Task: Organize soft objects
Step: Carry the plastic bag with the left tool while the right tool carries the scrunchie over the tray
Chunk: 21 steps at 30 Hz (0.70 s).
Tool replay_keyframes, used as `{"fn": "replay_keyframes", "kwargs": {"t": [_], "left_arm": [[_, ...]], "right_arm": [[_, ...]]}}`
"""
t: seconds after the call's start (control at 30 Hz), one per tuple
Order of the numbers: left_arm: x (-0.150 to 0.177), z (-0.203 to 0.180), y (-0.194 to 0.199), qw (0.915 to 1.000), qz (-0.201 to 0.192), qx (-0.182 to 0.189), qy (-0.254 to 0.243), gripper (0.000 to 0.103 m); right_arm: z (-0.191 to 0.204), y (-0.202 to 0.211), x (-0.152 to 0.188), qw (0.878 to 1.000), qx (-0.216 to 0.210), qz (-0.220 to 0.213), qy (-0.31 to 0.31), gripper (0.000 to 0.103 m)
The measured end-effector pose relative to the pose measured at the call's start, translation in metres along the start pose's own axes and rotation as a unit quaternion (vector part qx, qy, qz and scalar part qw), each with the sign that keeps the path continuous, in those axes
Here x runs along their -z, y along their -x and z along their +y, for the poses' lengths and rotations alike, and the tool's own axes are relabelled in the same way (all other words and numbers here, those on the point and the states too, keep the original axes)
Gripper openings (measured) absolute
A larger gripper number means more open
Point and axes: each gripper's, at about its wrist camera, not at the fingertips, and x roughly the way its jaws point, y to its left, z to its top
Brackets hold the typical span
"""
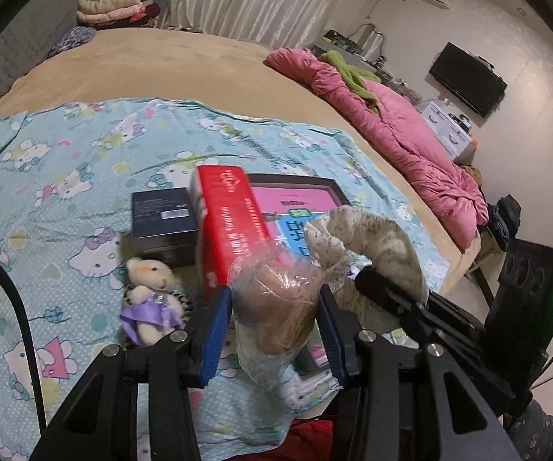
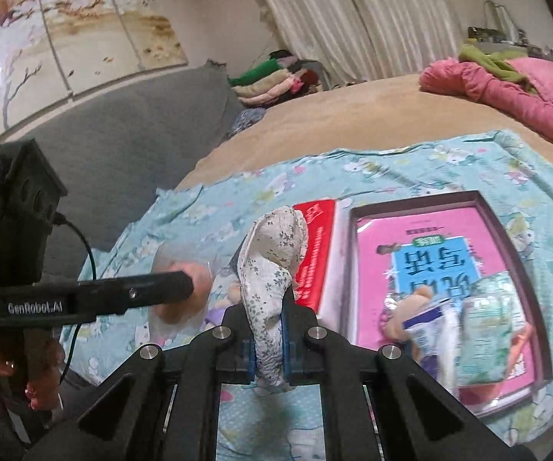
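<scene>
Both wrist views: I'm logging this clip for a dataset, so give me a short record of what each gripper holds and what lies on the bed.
left gripper: shut on brown plush in clear plastic bag
right gripper: shut on floral fabric pouch
tray: pink-and-blue book inside, small packets and a toy at its near end
beside tray: red box, dark box
loose on sheet: small bear in purple dress
surface: Hello Kitty sheet

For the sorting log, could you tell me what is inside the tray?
Inside the tray lie a pink book, a brown teddy and a green packet. Whatever lies beneath them is hidden.
</scene>
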Motion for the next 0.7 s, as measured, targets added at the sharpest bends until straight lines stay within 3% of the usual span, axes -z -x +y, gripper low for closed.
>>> {"fn": "replay_keyframes", "kwargs": {"t": [0.33,0.7], "left_arm": [[-0.005,-0.046,-0.022,0.9993,0.013,0.008,-0.034,0.045],[-0.01,-0.091,-0.059,0.9963,0.027,0.0,-0.081,0.045]], "right_arm": [[-0.037,0.04,-0.013,0.998,0.047,-0.04,-0.022,0.009],[-0.077,0.061,-0.016,0.994,0.063,-0.068,-0.065,0.009]]}}
